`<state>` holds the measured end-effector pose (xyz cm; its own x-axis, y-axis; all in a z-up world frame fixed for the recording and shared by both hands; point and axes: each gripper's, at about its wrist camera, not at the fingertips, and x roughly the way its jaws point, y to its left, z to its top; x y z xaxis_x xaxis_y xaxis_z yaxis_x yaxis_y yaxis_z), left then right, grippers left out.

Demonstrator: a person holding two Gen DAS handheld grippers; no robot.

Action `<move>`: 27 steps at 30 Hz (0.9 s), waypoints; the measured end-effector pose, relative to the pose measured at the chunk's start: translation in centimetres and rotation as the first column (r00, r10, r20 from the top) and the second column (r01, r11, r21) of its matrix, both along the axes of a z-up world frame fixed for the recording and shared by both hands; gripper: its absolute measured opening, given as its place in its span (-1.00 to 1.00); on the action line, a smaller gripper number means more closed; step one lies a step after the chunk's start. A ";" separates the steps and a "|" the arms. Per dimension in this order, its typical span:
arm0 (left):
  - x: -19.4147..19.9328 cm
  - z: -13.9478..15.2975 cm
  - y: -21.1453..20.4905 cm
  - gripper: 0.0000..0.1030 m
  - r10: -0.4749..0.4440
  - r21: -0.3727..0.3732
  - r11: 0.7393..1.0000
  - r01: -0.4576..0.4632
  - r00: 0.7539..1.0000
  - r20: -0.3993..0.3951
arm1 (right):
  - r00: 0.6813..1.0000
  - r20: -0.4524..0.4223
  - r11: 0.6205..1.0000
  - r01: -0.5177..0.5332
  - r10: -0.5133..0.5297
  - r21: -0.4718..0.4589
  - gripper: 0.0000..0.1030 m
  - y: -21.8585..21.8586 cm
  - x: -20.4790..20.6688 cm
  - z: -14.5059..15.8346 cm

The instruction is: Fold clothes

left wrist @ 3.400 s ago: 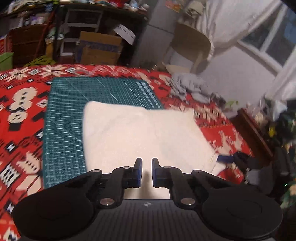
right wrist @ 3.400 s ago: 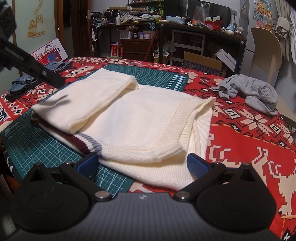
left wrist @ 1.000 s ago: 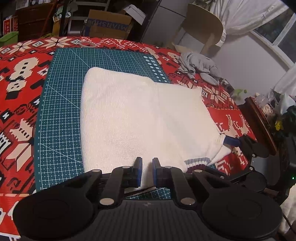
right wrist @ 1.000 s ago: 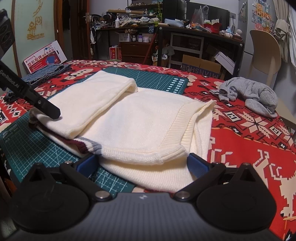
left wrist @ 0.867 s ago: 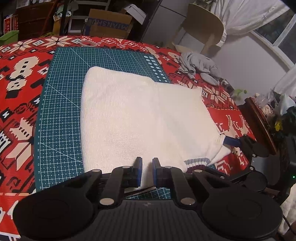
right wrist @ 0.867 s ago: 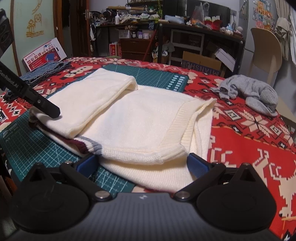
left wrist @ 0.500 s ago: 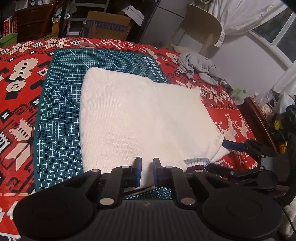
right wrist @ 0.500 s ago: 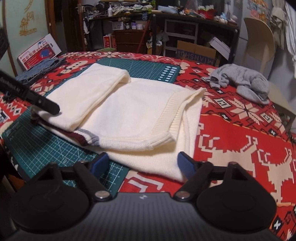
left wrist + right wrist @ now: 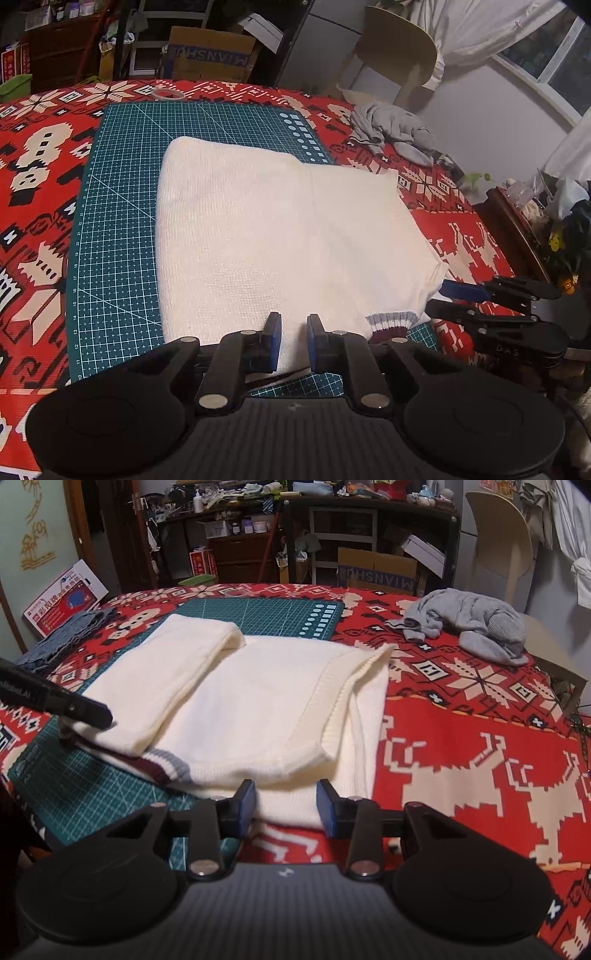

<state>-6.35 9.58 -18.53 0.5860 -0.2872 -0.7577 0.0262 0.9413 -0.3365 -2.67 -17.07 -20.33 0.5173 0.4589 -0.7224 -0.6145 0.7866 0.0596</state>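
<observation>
The cream sweater (image 9: pixel 258 701) lies partly folded on the green cutting mat (image 9: pixel 122 221), its right portion hanging past the mat's right edge onto the red patterned table (image 9: pixel 480 760). One sleeve (image 9: pixel 162 686) is laid lengthwise over the body, and a ribbed hem (image 9: pixel 332 701) is turned back across the top. A maroon-and-grey striped cuff (image 9: pixel 166 766) peeks out at the sweater's near edge, over the mat's near corner.

The left hand-held gripper (image 9: pixel 291 341) sits at the sweater's near edge on the mat; its blue pads stand close with a narrow gap, and cream knit shows between them, but I cannot tell whether they pinch it. The right hand-held gripper (image 9: pixel 286 805) sits at the near edge past the mat's right side, its fingers moderately apart with the thick stacked edge between them, not yet clamped.

The risk, as I judge it, lies in the layers: the right side's fingers may catch only the upper plies, so a lift would peel the fold open and let the sleeve slide off. Uneven pulls from the two sides could skew the knit or drag it off the mat.

Beyond the mat's far right corner lies a crumpled grey garment (image 9: pixel 469 627); off its left side, some blue denim (image 9: pixel 62 638).
</observation>
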 end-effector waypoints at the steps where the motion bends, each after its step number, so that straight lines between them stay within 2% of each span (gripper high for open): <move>1: -0.1 0.1 -0.2 -0.71 -0.004 0.002 1.000 0.004 1.000 0.005 | 1.000 -0.004 1.000 -0.001 0.000 -0.007 -0.22 -0.1 -0.1 0.1; 4: -0.2 0.4 -0.6 -0.72 -0.017 0.008 1.000 0.017 1.000 0.019 | 1.000 -0.015 1.000 0.001 -0.002 -0.025 -0.24 -0.4 -0.5 0.6; 7: -0.4 0.7 -1.1 -0.72 -0.031 0.014 0.999 0.030 0.999 0.032 | 1.000 0.015 1.000 0.016 -0.016 0.009 -0.30 -0.3 -0.8 2.0; 11: -0.4 0.9 -2.1 -0.72 -0.056 0.021 0.998 0.055 0.998 0.041 | 0.998 0.068 0.999 -0.011 0.008 0.033 -0.64 2.0 -0.3 3.4; 13: -0.2 0.8 -2.8 -0.72 -0.076 0.025 0.997 0.075 0.996 0.036 | 0.998 0.053 0.999 -0.030 0.030 0.014 -0.76 3.3 0.1 2.9; 16: -0.1 0.7 -3.4 -0.72 -0.095 0.043 0.995 0.093 0.995 0.033 | 0.999 0.011 0.999 -0.039 0.039 -0.030 -0.78 3.7 0.0 1.0; 21: 0.1 0.5 -2.9 -0.72 -0.087 0.032 0.996 0.086 0.996 0.025 | 0.999 -0.033 1.000 0.012 -0.012 -0.004 -0.77 0.9 -0.6 1.0; 24: 0.2 0.9 -2.7 -0.72 -0.084 0.031 0.996 0.082 0.996 0.041 | 0.999 -0.009 0.999 0.037 -0.037 0.003 -0.77 0.2 -0.5 1.9; 27: 0.4 1.2 -2.9 -0.82 -0.085 0.027 0.996 0.083 0.995 0.059 | 0.999 0.024 0.999 0.045 -0.045 0.006 -0.77 0.5 0.1 2.5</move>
<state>-5.94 6.66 -17.38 0.6050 -0.3191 -0.7295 0.1251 0.9429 -0.3087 -2.57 -16.53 -17.82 0.5547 0.4386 -0.7071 -0.5798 0.8133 0.0496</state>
